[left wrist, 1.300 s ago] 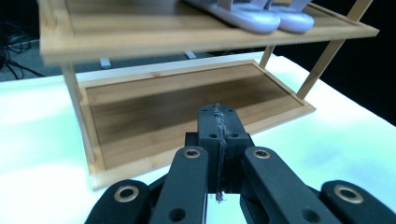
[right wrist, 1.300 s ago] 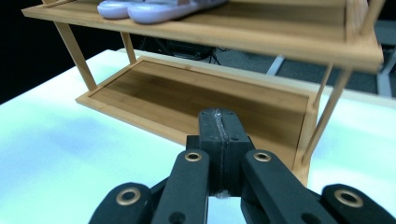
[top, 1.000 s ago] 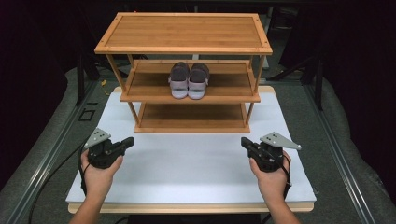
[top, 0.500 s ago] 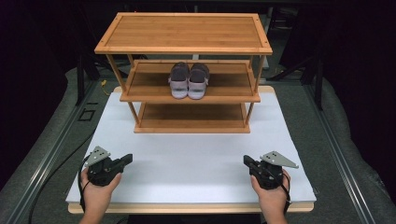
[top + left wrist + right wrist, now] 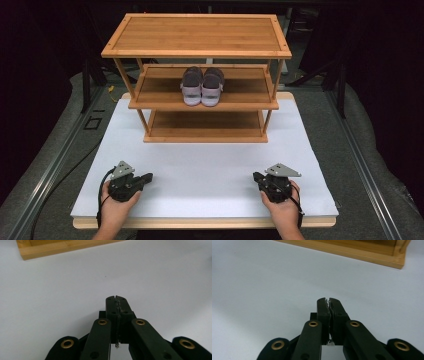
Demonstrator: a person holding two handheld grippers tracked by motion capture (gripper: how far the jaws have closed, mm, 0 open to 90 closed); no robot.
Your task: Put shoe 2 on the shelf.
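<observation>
Currently idle near table's front edge: L gripper (image 5: 146,178) & R gripper (image 5: 258,178), jaws clenched, nothing betw. them. Pair of shoes (image 5: 202,86) on mid shelf of bamboo rack (image 5: 196,34), well apart from both. Risks: reaching in w/ jaws clenched = shoving shoes backward; clipping top shelf edge, tipping rack on white mat (image 5: 210,165).

- The left gripper (image 5: 148,177) is drawing back across the white board (image 5: 210,170) toward its near edge, away from the wooden rack (image 5: 200,100).
- The right gripper (image 5: 257,177) is pulling back likewise, now sitting near the front edge.
- Both forearms are slipping out of the high view, leaving little more than the hands showing.
</observation>
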